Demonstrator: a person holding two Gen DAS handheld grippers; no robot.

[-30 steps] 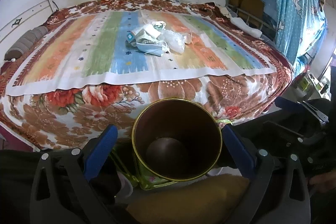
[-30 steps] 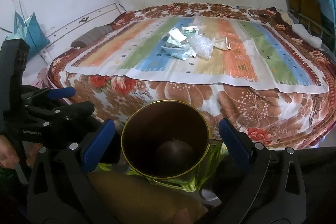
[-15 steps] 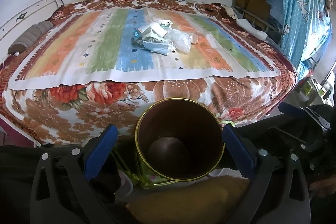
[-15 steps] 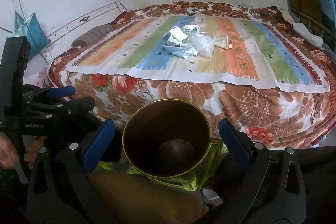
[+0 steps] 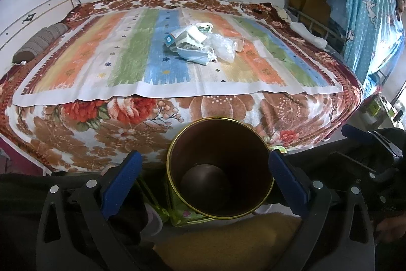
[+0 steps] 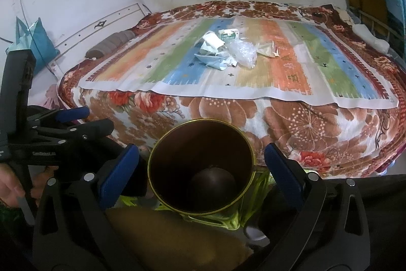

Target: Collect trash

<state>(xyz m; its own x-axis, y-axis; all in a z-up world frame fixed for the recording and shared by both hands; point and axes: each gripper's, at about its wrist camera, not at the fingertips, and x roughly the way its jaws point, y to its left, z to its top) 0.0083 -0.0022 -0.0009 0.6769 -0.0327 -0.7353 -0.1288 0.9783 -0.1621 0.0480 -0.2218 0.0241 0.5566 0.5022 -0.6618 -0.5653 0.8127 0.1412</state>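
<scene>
A pile of trash (image 5: 200, 42) lies mid-bed on the striped mat: a blue face mask (image 5: 195, 55), a clear plastic bag (image 5: 223, 46) and crumpled paper wrappers (image 5: 192, 33). The right wrist view shows the same pile (image 6: 223, 52), with more crumpled paper (image 6: 266, 48) to its right. A dark round bin with a gold rim (image 5: 219, 169) (image 6: 200, 166) stands below the bed's near edge. My left gripper (image 5: 204, 159) and my right gripper (image 6: 201, 151) hover over the bin, both open and holding nothing, with their blue pads clear of the rim.
The bed with its floral blanket (image 5: 127, 133) fills the middle ground, against a white wall. Clothes and a blue cloth (image 5: 368, 4) hang at the right. A teal bag (image 6: 33, 42) hangs at the left. A yellow-brown cushion (image 5: 228, 240) and green wrapping lie by the bin.
The left wrist view has crept slightly toward the bed, and the trash pile has drifted a little right in it. The right gripper has barely moved. Both stay open.
</scene>
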